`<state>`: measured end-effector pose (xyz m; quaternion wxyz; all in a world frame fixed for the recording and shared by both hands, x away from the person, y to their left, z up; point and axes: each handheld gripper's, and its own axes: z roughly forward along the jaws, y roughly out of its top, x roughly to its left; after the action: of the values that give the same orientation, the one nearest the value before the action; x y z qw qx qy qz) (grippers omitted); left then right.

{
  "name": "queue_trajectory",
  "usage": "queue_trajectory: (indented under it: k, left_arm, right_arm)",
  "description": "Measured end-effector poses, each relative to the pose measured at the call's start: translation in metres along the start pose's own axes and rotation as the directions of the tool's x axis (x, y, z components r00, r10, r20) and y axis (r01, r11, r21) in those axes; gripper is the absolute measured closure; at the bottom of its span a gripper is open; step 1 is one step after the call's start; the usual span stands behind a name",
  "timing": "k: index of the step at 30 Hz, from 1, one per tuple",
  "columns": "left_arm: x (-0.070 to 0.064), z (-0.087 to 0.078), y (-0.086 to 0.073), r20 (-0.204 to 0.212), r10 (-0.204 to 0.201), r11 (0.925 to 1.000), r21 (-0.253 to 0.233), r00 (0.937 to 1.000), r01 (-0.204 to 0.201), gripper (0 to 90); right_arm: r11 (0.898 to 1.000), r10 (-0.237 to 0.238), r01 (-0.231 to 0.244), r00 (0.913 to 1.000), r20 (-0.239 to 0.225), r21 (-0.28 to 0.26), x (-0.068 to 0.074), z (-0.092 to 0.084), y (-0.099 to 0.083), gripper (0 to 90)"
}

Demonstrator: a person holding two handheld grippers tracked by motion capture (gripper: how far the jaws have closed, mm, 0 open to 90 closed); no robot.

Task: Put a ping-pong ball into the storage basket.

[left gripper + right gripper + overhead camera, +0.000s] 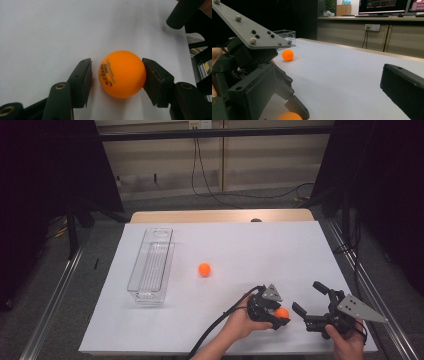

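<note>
An orange ball (282, 312) (122, 73) with dark print lies on the white table sheet (225, 240) near the front edge. My left gripper (278, 316) (116, 75) stands open around it. One pad touches the ball and a narrow gap shows at the other pad (83, 80). A second orange ball (204, 269) (287, 55) rests loose at mid-table. My right gripper (308, 297) (332, 95) is wide open just right of the left one, holding nothing. In the right gripper view the left gripper's grey plate (249, 30) is close by, with the first ball (289, 116) beneath it.
A clear, long plastic bin (151, 265) (284, 32) stands on the left part of the sheet. The sheet's front edge runs just below both hands. Metal rails flank the table, and cables hang over the floor behind it.
</note>
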<state>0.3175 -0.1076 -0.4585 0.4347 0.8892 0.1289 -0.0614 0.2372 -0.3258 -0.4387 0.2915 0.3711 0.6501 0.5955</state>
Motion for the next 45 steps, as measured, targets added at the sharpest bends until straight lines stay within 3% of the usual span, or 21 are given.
queue_trajectory:
  k: [1, 10, 19, 31, 45]
  left_arm:
    - [0.0, 0.0, 0.0, -0.003, 0.013, 0.9999, -0.002, 0.9999, -0.013, 50.6]
    - [0.001, -0.007, 0.001, -0.003, 0.008, 1.0, -0.004, 1.0, -0.008, 50.9]
    - [0.003, -0.016, 0.001, -0.009, -0.014, 0.9999, -0.002, 0.9999, 0.014, 50.9]
    - [0.004, -0.028, 0.0, 0.013, -0.041, 0.999, 0.017, 0.9991, 0.041, 50.9]
    - [0.012, -0.044, -0.002, 0.018, -0.084, 0.9964, -0.011, 0.9963, 0.084, 50.9]
  right_arm:
    - [1.0, -0.001, 0.001, 1.0, 0.0, 0.001, 0.0, 0.0, 0.0, 0.2]
    - [1.0, 0.0, 0.0, 1.0, -0.001, 0.001, 0.0, 0.0, 0.0, 0.2]
    - [1.0, -0.004, 0.004, 1.0, -0.006, 0.004, 0.0, 0.001, 0.0, 0.3]
    - [1.0, -0.005, 0.005, 0.9999, -0.01, 0.005, 0.001, 0.001, 0.0, 0.4]
    - [1.0, -0.013, 0.013, 0.9997, -0.021, 0.01, 0.002, 0.002, 0.0, 0.5]
